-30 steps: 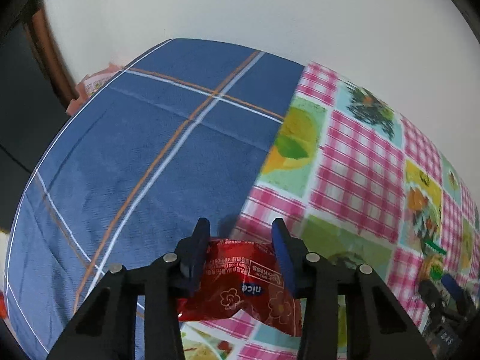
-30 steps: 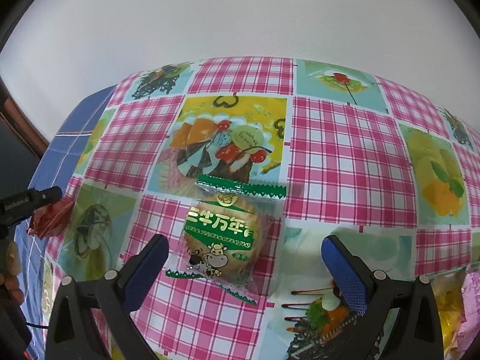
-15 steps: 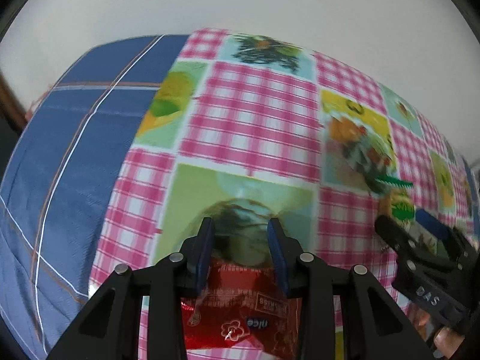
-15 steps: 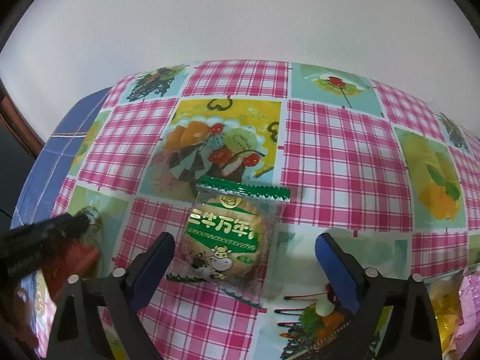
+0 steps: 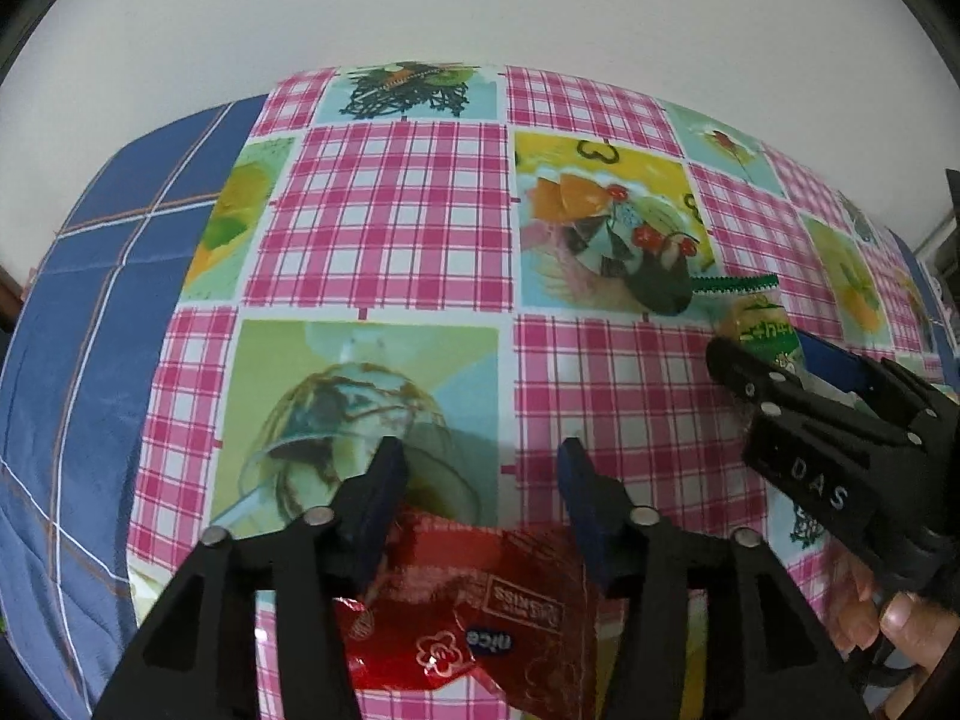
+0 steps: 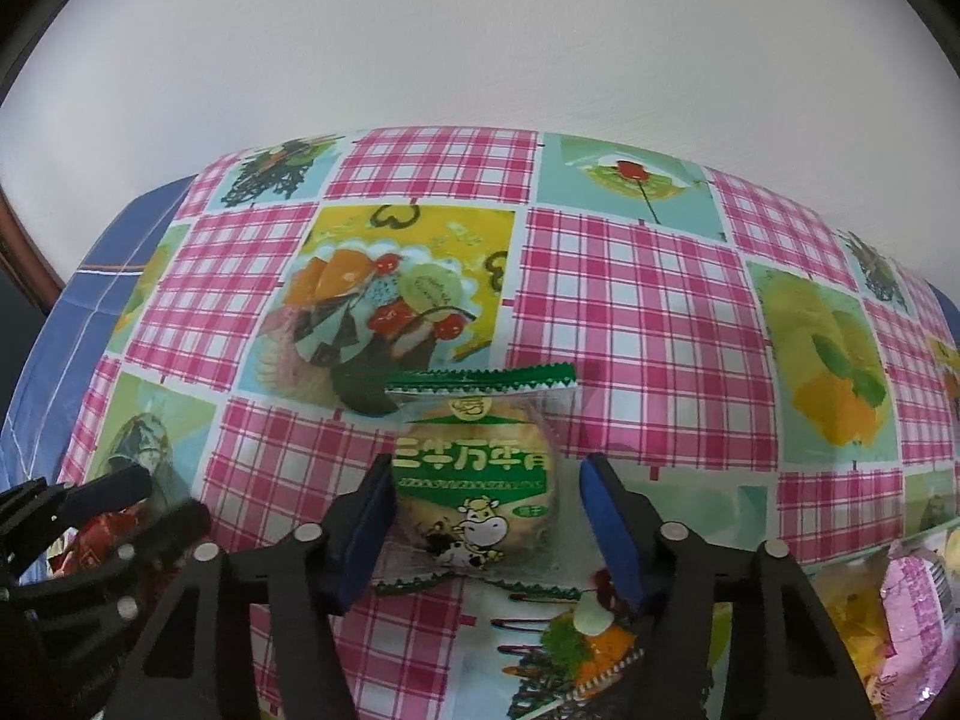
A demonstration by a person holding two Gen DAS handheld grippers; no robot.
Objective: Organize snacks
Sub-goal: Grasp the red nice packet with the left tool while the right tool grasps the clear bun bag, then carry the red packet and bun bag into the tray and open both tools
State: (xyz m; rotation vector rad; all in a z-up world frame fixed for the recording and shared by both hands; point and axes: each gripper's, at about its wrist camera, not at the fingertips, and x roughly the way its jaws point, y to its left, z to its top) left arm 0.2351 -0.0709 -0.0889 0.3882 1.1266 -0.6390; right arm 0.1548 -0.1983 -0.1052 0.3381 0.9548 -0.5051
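My left gripper (image 5: 480, 456) hovers over the checked tablecloth (image 5: 390, 222), its jaws opening. A red snack packet (image 5: 468, 618) lies between and under its fingers, and neither pad presses on it. In the right wrist view that gripper (image 6: 162, 501) and the red packet (image 6: 102, 531) show at the far left. A round cake in a clear, green-labelled packet (image 6: 474, 480) lies on the cloth between the fingers of my right gripper (image 6: 487, 468), whose jaws are closing. The left pad is at the wrapper and a thin gap remains at the right pad. The left wrist view shows this gripper (image 5: 762, 348) and packet (image 5: 762, 324) on the right.
A blue striped cloth (image 5: 90, 330) covers the surface left of the checked one. Pink (image 6: 912, 600) and yellow (image 6: 858, 630) snack packets lie at the lower right of the right wrist view. A person's hand (image 5: 900, 624) holds the right gripper. A white wall stands behind.
The left gripper carried the red packet rightward from the blue cloth onto the checked cloth, then its jaws parted. The right jaws narrowed from wide open to either side of the green packet.
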